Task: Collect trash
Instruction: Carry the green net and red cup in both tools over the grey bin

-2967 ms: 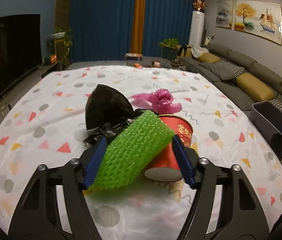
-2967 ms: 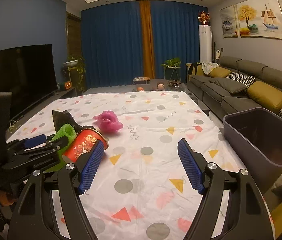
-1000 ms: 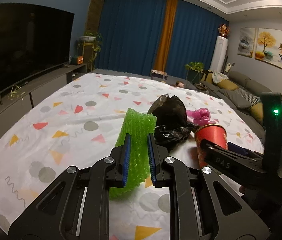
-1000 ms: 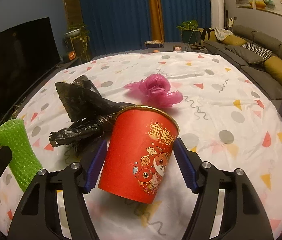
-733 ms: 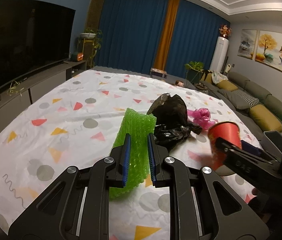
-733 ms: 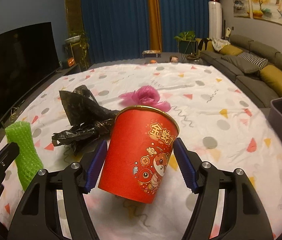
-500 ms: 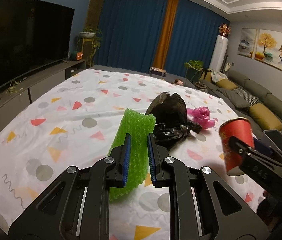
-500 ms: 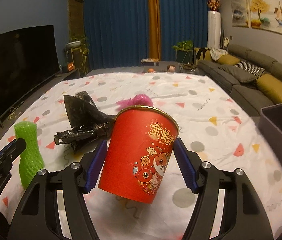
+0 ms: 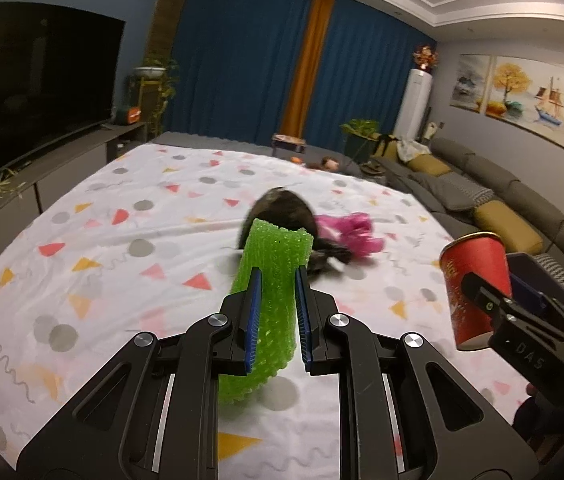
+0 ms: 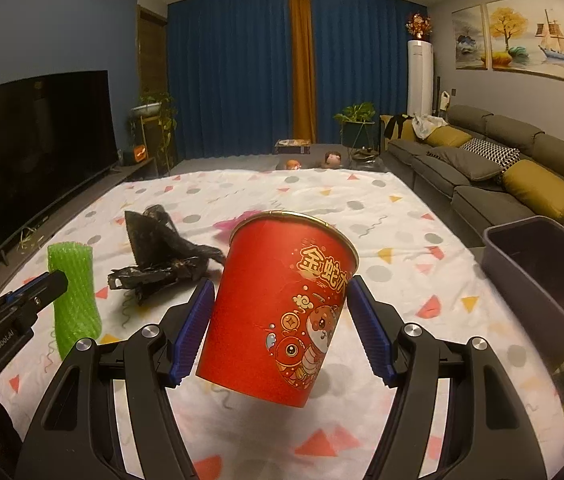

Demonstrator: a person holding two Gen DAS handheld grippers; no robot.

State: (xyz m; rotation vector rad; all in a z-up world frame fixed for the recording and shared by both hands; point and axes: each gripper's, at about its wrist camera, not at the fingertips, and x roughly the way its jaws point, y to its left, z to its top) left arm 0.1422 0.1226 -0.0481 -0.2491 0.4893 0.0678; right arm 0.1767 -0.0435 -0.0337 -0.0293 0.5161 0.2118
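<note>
Green foam netting sleeve, pinched upright between the blue pads of the left claw, is squeezed narrow at the grip and lifted above the patterned cloth of the table. In the right wrist view the same sleeve appears at far left, clamped by the left claw.

Red paper cup, printed with gold characters and cartoon figures, sits between the blue pads of the right claw; both pads press its sides, and it tilts slightly with its gold-rimmed mouth upward, clear of the table. The left wrist view shows this cup to the right of the sleeve, gripped by the right claw.

Behind the cup on the table lie a crumpled black plastic bag and, beyond it, a pink plastic scrap, mostly hidden by the cup's rim. From the left wrist the bag is blurred, with the pink scrap just beside it.

To the right of the cup, off the table's edge, stands a grey bin, near a grey sofa.
</note>
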